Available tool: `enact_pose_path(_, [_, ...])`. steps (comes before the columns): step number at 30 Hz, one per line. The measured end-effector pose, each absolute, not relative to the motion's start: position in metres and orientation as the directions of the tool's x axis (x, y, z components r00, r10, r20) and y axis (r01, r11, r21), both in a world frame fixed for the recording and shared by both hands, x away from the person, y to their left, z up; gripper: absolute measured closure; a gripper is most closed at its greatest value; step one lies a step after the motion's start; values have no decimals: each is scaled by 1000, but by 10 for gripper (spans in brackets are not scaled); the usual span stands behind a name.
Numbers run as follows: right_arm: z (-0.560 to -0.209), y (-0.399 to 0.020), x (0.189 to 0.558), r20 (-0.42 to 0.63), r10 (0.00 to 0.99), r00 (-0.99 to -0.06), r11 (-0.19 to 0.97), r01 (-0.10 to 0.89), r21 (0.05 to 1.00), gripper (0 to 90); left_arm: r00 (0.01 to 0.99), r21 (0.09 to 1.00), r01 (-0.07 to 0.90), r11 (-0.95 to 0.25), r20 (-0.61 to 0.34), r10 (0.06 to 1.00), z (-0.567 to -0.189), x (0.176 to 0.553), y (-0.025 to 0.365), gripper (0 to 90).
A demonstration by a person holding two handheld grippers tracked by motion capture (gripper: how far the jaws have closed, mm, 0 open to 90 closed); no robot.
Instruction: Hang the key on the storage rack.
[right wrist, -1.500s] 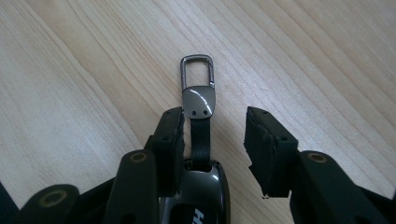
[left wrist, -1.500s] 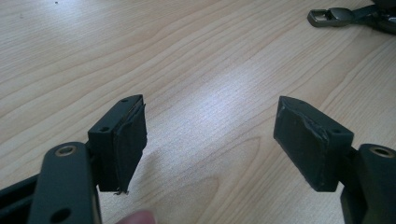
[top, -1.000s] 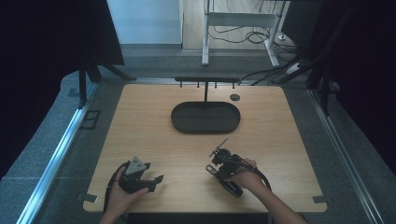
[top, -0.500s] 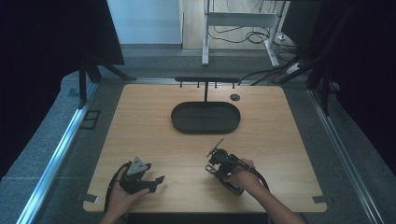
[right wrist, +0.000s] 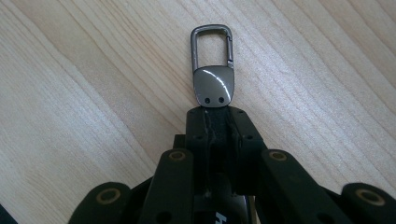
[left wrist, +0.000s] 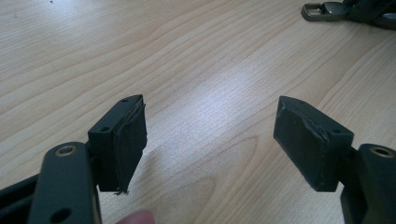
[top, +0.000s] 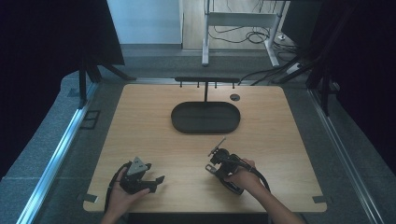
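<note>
A grey metal carabiner clip point(right wrist: 212, 70) with a polished plate sticks out past my right gripper point(right wrist: 215, 114), which is shut on the clip's dark strap end. From above, the clip point(top: 217, 145) points away from the person toward the far side of the table, just ahead of the right gripper point(top: 215, 155). My left gripper point(top: 156, 173) rests at the near left, jaws aimed right. Its jaws point(left wrist: 210, 140) stand wide open with only bare wood between them. In the left gripper view the clip point(left wrist: 327, 10) lies at the top right.
A black oval base point(top: 180, 119) with a thin post and a hook bar point(top: 205, 80) stands at the middle back of the wooden table point(top: 140, 121). A small dark round disc point(top: 235, 97) sits by its right end. Dark curtains and metal rails flank the table.
The right gripper's jaws have drawn together onto the clip. Both hands have kept their places.
</note>
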State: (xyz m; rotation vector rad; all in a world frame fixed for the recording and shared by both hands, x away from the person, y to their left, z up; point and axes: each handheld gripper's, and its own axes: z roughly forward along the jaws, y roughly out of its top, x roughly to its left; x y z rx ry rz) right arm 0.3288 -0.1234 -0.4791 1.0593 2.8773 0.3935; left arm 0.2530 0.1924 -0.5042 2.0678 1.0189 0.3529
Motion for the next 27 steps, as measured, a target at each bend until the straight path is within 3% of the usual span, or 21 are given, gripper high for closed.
enact_pose_path(15, [-479, -133, 328, 77, 646, -759, 716, 638, 285, 806, 634, 758, 543, -362, -88, 768, -503, 253, 195, 261])
enact_pose_path(27, [-456, -150, 319, 112, 662, -741, 659, 646, 385, 809, 630, 755, 549, -360, -90, 771, -504, 254, 197, 261])
